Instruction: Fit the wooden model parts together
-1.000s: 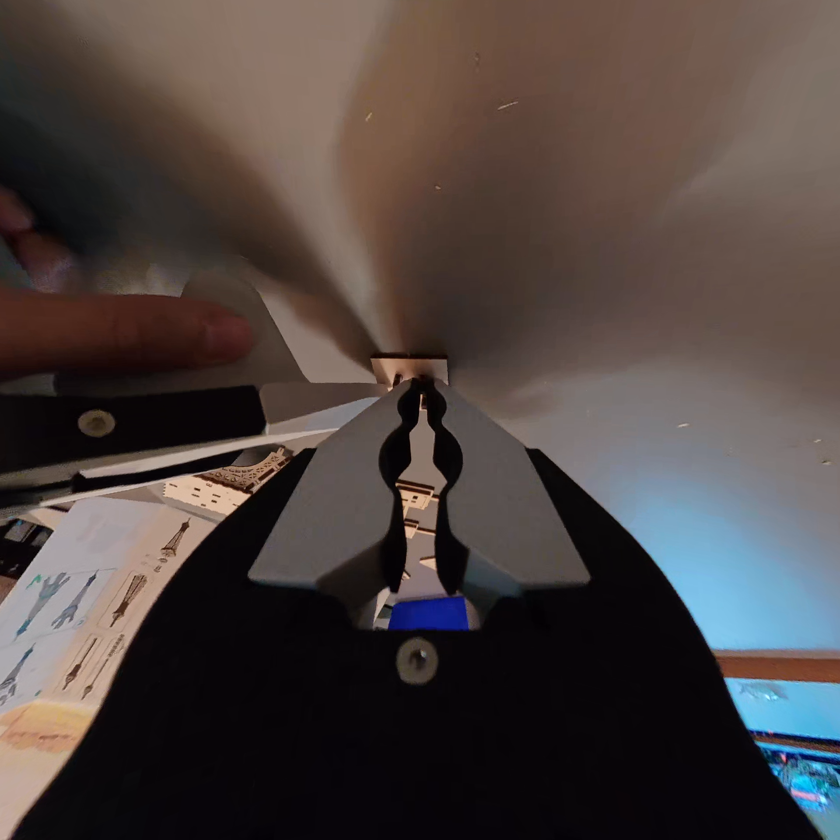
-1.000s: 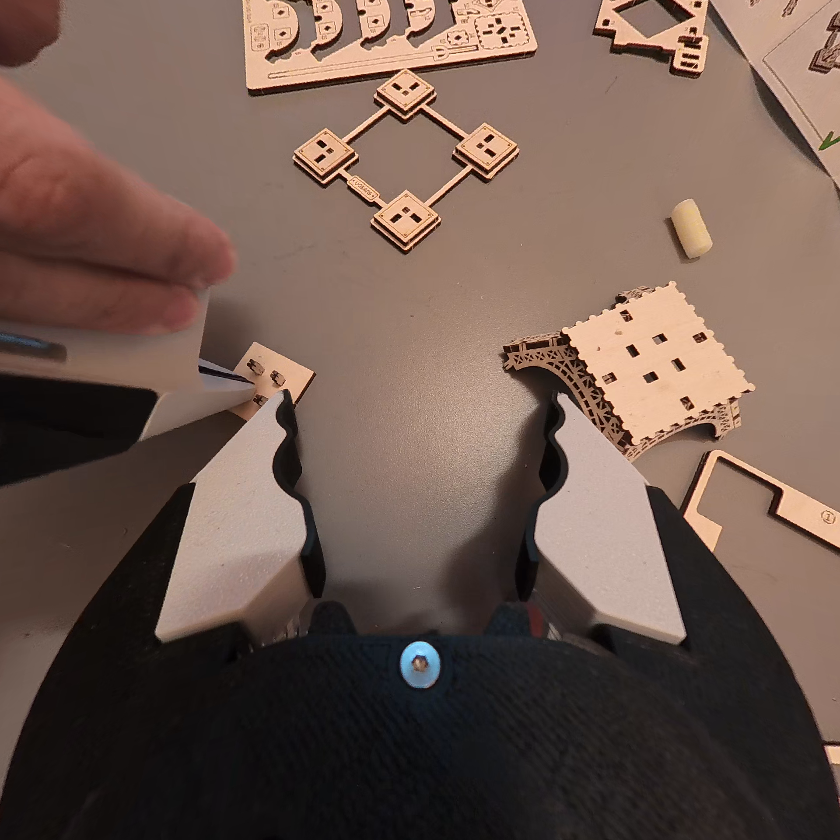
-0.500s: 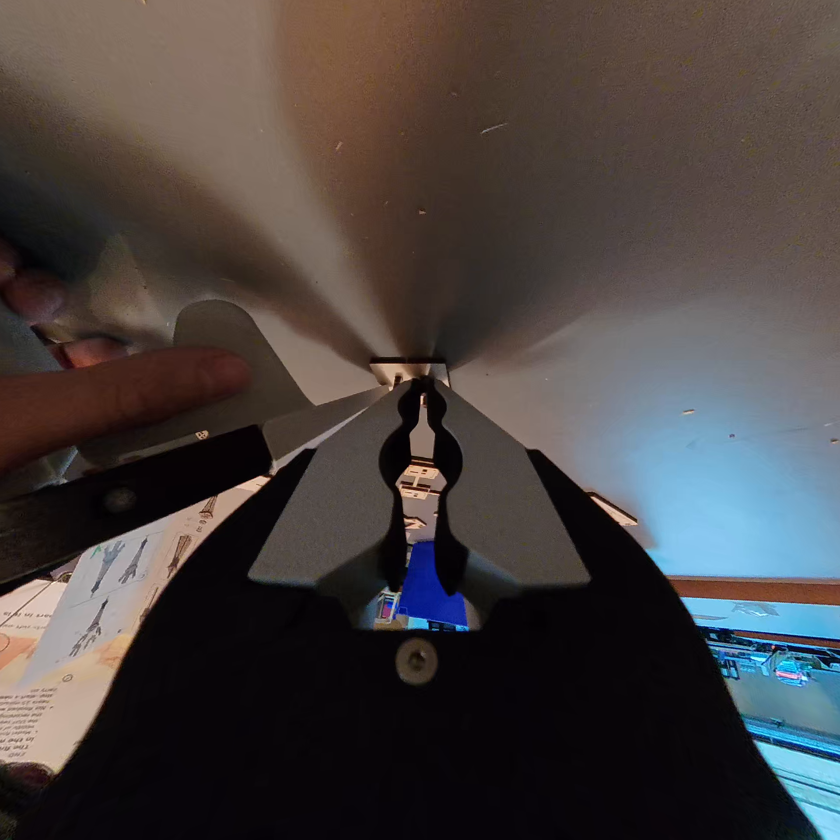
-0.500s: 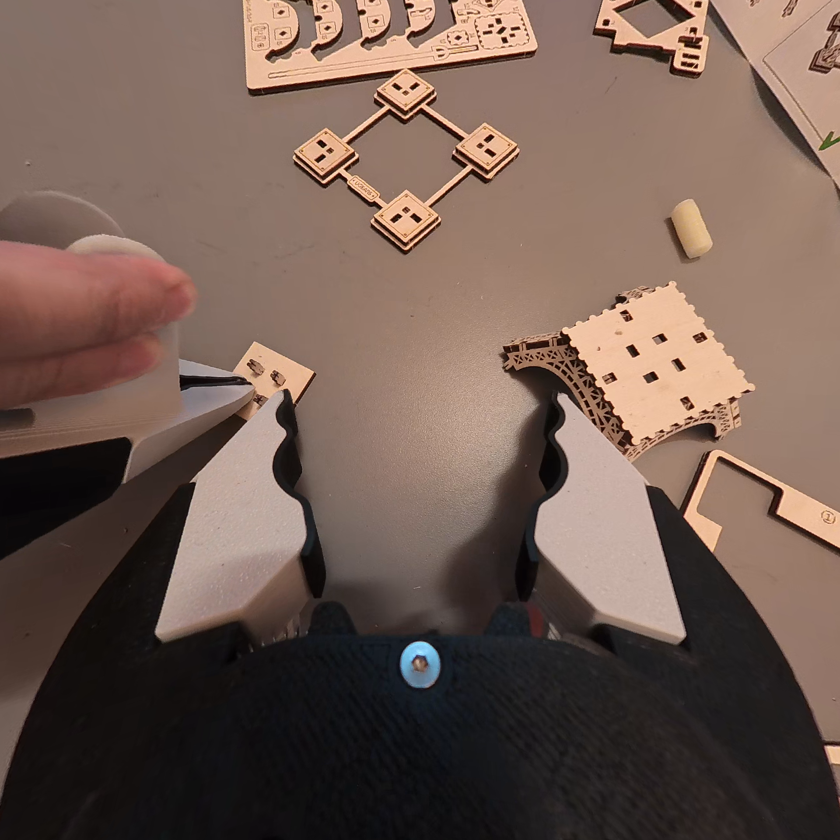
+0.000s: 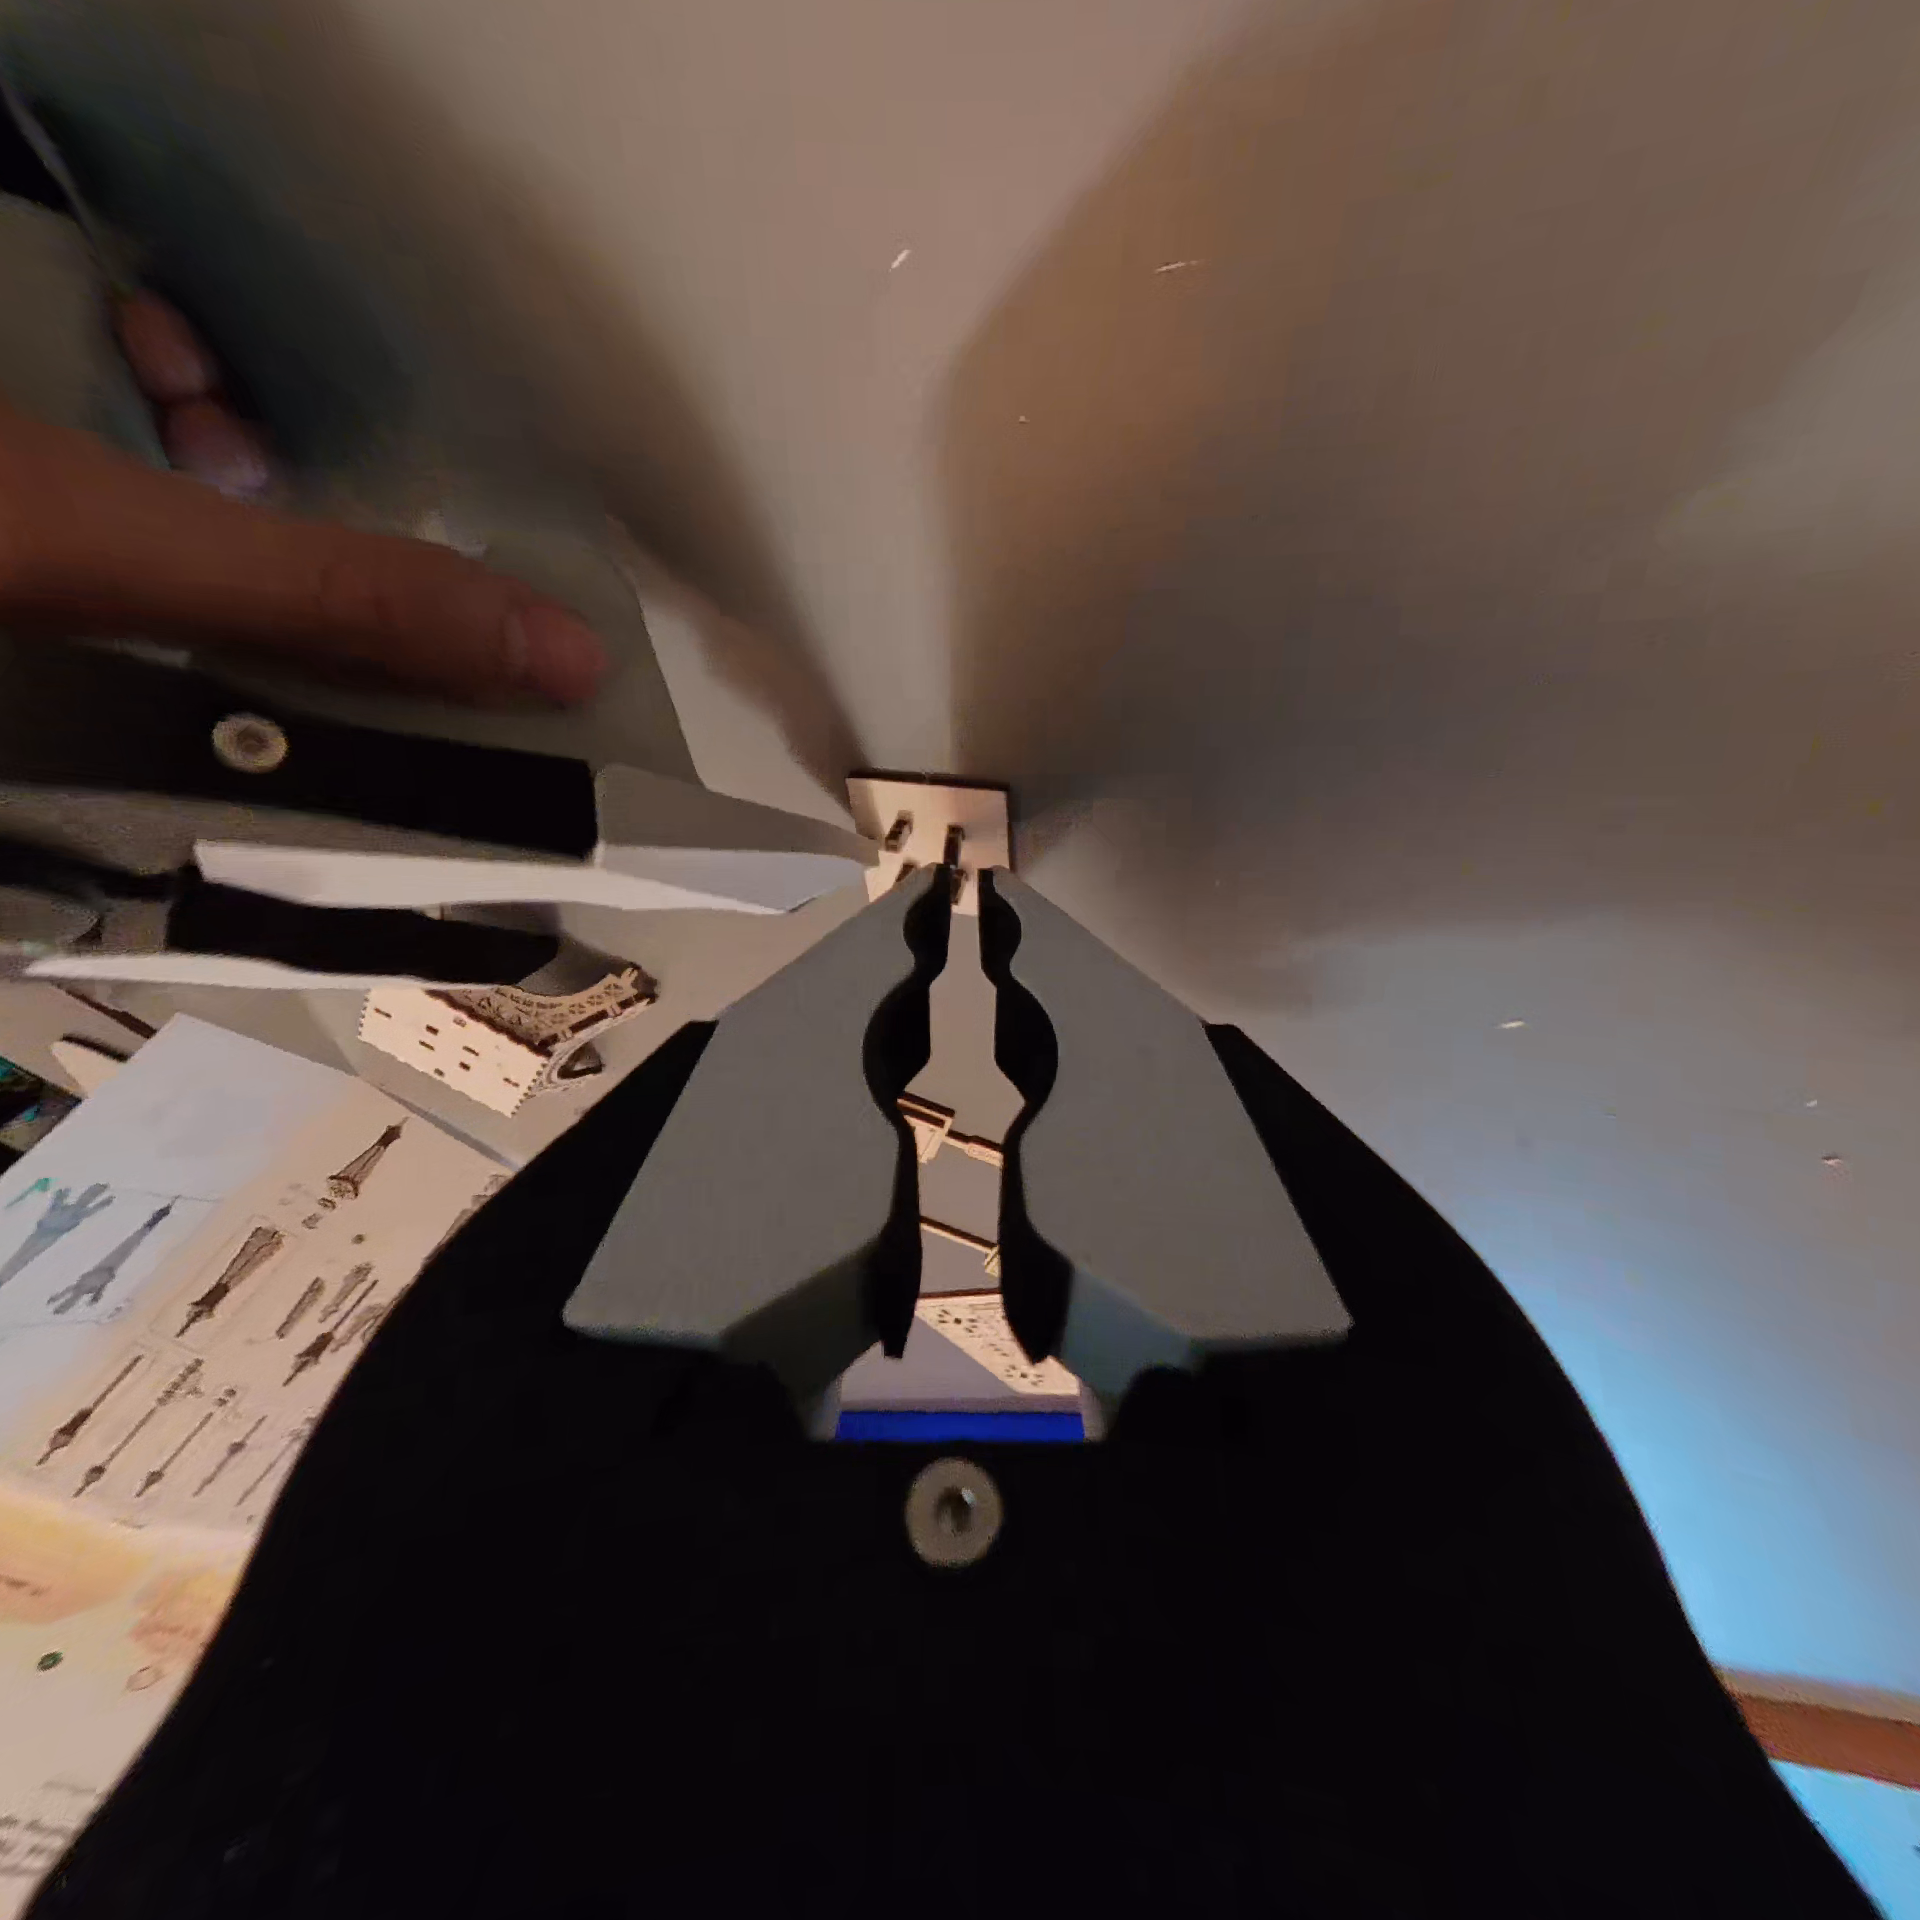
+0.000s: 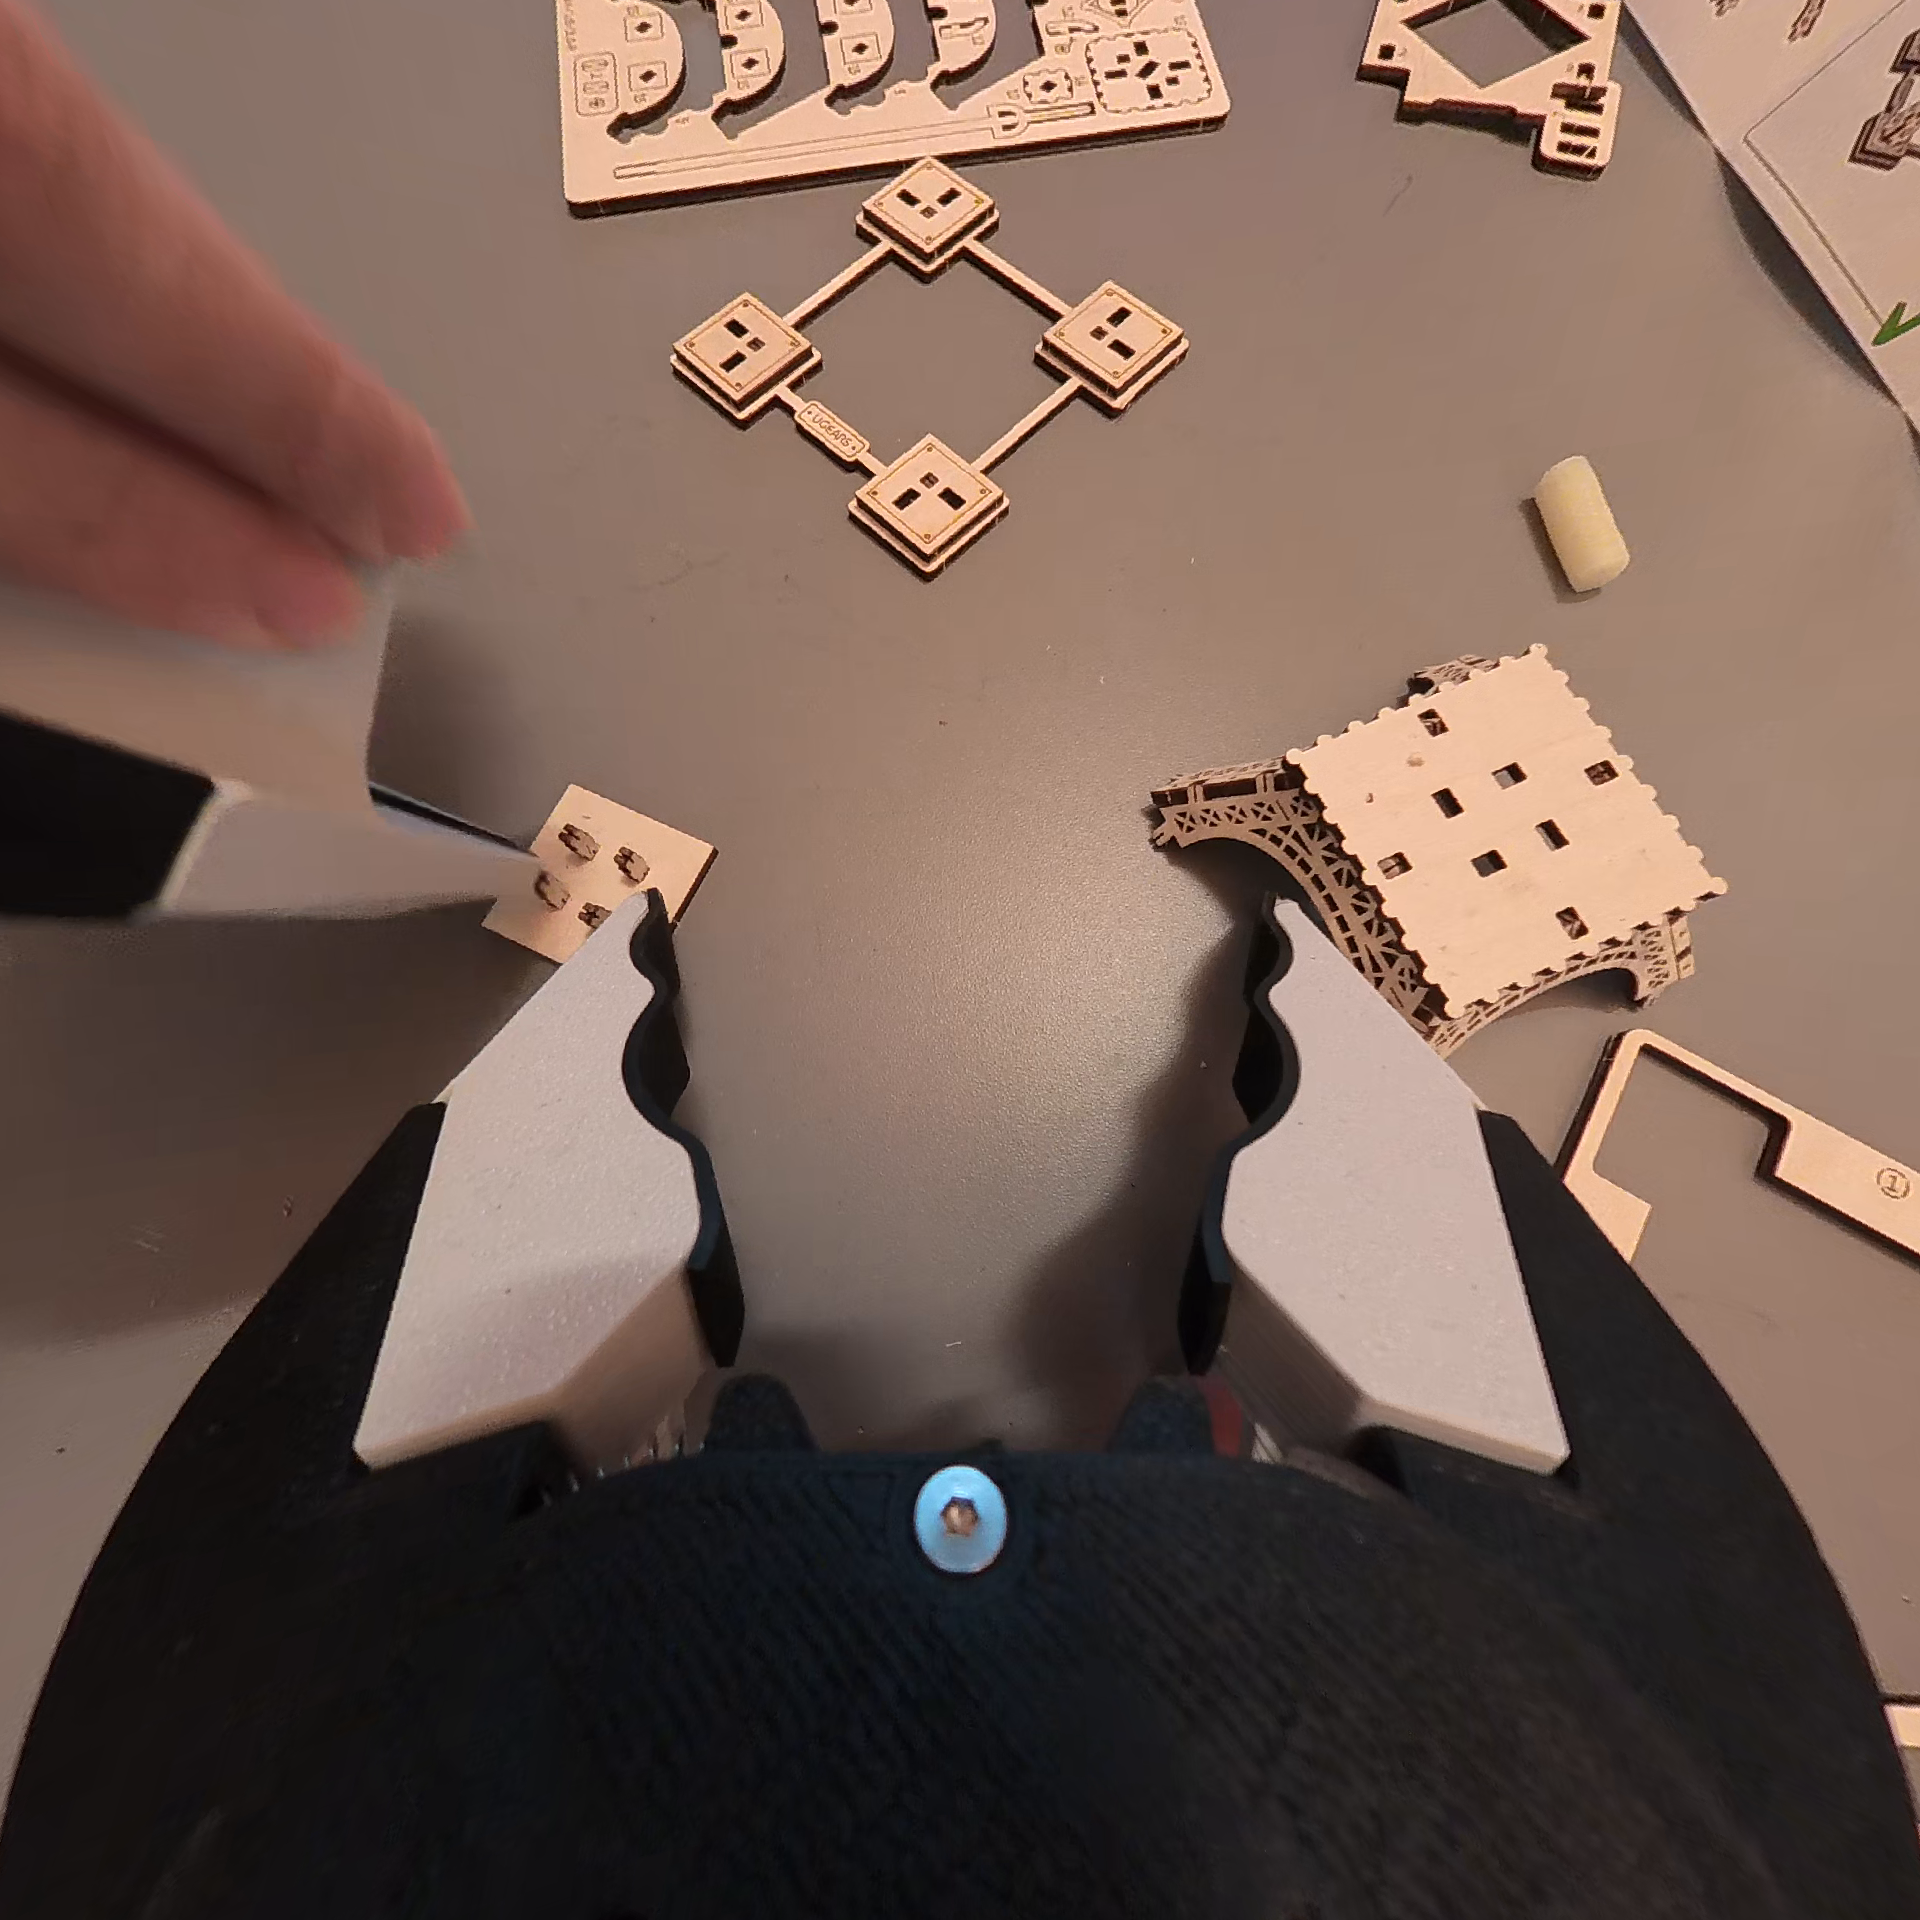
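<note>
A small square wooden plate point(image 6: 623, 868) with pegs on top lies on the grey table; it also shows in the left wrist view point(image 5: 935, 816). My left gripper point(image 5: 964, 881) has its tips at the plate's edge, jaws a narrow gap apart with nothing clearly pinched; in the right wrist view it point(image 6: 525, 860) comes in from the left under a hand point(image 6: 187, 416). My right gripper point(image 6: 961, 914) is wide open and empty, and its left fingertip point(image 6: 634, 930) overlaps the plate's near corner. An arched lattice tower base point(image 6: 1455, 862) lies to the right.
A square wooden frame with four corner pads point(image 6: 928, 364) lies ahead, with a part sheet point(image 6: 883, 94) behind it. There is a cream cylinder point(image 6: 1579, 525) to the right, an emptied sheet frame point(image 6: 1766, 1153) at the near right and an instruction sheet point(image 5: 208, 1299) beside it.
My left gripper's jaws have parted from touching to a narrow gap, and its tip has drawn back slightly from the plate. The plate and the right gripper have not moved.
</note>
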